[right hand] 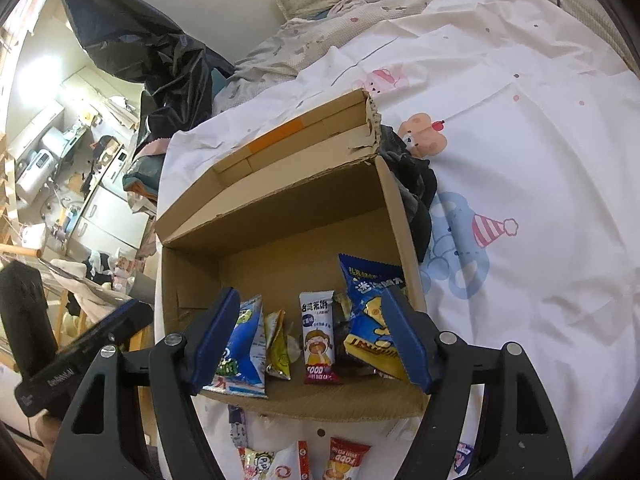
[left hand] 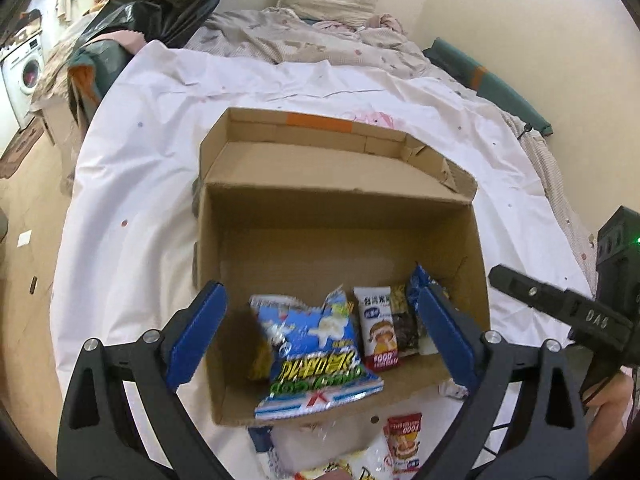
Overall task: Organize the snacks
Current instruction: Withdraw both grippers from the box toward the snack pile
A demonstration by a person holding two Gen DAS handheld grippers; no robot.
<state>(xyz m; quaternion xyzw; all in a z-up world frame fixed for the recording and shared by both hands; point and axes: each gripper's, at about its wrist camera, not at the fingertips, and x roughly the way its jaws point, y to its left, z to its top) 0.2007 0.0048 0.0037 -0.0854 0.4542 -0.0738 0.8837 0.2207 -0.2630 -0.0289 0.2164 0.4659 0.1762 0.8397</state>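
Left wrist view: left gripper [left hand: 320, 334] jaws stand wide apart, nothing between the pads, above the box [left hand: 280, 240] at frame centre. Four packets show inside, near its front wall; the blue packet [left hand: 316, 356] leans over the rim.

Right wrist view: right gripper [right hand: 310, 340] jaws apart, empty. Loose packets [right hand: 344, 458], about four, lie on the bed at lower frame, below both grippers.
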